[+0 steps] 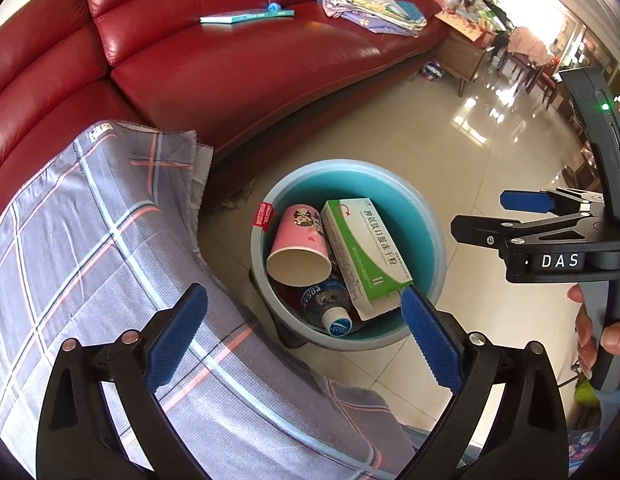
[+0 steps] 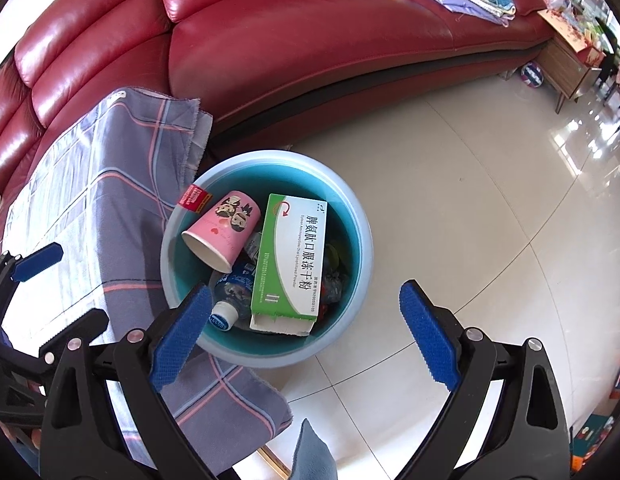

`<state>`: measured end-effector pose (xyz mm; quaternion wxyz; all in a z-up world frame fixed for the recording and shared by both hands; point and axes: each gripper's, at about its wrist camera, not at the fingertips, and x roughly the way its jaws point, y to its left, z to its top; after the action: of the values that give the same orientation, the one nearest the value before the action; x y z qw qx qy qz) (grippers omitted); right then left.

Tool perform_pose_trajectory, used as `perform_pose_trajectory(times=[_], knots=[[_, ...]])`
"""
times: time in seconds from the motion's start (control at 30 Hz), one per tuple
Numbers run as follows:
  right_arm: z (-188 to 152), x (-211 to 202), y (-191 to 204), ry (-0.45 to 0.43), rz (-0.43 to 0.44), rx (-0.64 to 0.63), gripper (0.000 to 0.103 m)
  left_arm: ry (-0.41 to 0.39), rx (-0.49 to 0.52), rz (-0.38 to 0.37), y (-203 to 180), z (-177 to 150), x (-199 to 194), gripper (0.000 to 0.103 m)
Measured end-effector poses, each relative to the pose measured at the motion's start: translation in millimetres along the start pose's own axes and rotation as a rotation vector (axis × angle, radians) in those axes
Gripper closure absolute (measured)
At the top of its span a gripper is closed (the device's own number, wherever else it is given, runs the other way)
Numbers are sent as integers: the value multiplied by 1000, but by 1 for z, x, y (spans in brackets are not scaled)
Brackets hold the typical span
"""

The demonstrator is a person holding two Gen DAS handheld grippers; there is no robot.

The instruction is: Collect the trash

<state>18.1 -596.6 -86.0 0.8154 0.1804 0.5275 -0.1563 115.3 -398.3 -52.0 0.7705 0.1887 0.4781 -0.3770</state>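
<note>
A light-blue bin stands on the tiled floor, between the sofa and a cloth-covered surface. Inside lie a pink paper cup on its side, a green-and-white medicine box and a plastic bottle with a blue-and-white cap. A red packet hangs on the rim. My left gripper hovers above the bin's near edge, open wide and empty. My right gripper is also open wide and empty, above the bin, its right finger over bare floor. The box, cup and bottle show below it.
A red leather sofa curves behind the bin, with a book and a pile of cloth and papers on its seat. A grey plaid cloth drapes left of the bin. Shiny tiled floor stretches right toward a wooden cabinet.
</note>
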Motion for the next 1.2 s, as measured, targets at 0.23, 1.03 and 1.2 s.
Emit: perform_pose_trajectory(times=[0.23, 1.03, 1.2], knots=[[-23, -37, 20, -62, -20, -52, 9, -65, -28, 24, 5, -18, -48, 4], [-116, -129, 84, -220, -114, -254, 7, -160, -198, 92, 36, -108, -142, 4], [-133, -134, 87, -224, -113, -264, 7, -178, -216, 109, 40, -129, -156, 4]])
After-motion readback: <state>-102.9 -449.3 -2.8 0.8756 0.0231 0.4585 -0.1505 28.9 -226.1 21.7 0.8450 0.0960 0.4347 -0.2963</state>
